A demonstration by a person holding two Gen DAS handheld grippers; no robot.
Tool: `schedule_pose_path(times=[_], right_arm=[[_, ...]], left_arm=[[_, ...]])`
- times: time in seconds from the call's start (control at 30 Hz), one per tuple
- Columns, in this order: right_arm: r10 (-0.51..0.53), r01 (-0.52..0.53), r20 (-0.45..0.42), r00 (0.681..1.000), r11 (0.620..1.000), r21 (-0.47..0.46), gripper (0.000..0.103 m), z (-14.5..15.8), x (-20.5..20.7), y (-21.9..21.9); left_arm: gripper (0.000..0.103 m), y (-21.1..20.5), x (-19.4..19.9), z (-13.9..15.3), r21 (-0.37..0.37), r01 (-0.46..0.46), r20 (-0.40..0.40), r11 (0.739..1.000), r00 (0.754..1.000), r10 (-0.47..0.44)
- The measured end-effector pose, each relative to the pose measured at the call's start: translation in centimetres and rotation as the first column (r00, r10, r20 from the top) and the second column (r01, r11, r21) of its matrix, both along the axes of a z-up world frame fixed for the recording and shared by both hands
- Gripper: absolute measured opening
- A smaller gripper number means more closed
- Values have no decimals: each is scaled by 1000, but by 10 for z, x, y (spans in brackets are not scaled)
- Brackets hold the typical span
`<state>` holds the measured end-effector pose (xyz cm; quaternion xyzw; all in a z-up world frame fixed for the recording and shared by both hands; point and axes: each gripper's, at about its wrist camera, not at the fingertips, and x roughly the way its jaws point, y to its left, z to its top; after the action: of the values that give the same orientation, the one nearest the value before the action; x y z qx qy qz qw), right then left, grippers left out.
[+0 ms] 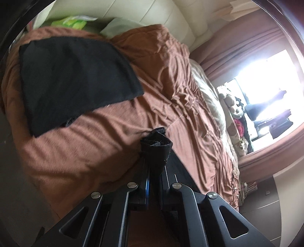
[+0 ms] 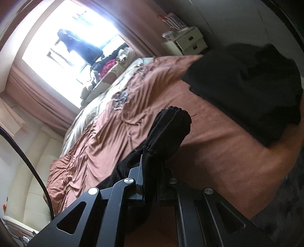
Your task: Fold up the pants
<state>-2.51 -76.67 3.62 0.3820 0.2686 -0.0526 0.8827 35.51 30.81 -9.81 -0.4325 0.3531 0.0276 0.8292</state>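
In the left wrist view my left gripper (image 1: 154,152) is shut on a bunched edge of the black pants (image 1: 156,145), held just above the brown bedspread (image 1: 106,133). A flat folded black garment (image 1: 76,79) lies on the bed further off to the upper left. In the right wrist view my right gripper (image 2: 152,152) is shut on another bunch of the black pants (image 2: 169,129), with ribbed fabric and a stitched hem standing up between its fingers. A dark pile of clothes (image 2: 247,91) lies on the bed at the upper right.
The bedspread (image 2: 209,148) is wrinkled toward the window side. A cream padded headboard (image 1: 152,15) and a green pack (image 1: 72,22) sit behind the bed. A bright window (image 2: 72,43), pink curtains and a white drawer unit (image 2: 190,40) line the far wall.
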Motion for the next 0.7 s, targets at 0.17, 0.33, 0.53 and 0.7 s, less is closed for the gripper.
schedule_pose_path(times=[0.17,0.33,0.53,0.7], right_arm=[[-17,16,-120,993,1000,-15,4,-35,5,7],[-42,45,-200,979,999,10,12,-55,-2,9],[-42,24,-233,972,997,-79,31,-32,-14,26],[-28,-14,-205,978,980,-200,61,-2,-31,52]], left_arm=[[8,2,-4,-42,13,8,-117,1000,993,-7],[17,-1,-14,-63,64,35,-224,997,974,-20],[71,-20,-25,-60,197,147,-294,969,952,-85],[91,-41,-28,-47,331,266,-354,905,924,-142]])
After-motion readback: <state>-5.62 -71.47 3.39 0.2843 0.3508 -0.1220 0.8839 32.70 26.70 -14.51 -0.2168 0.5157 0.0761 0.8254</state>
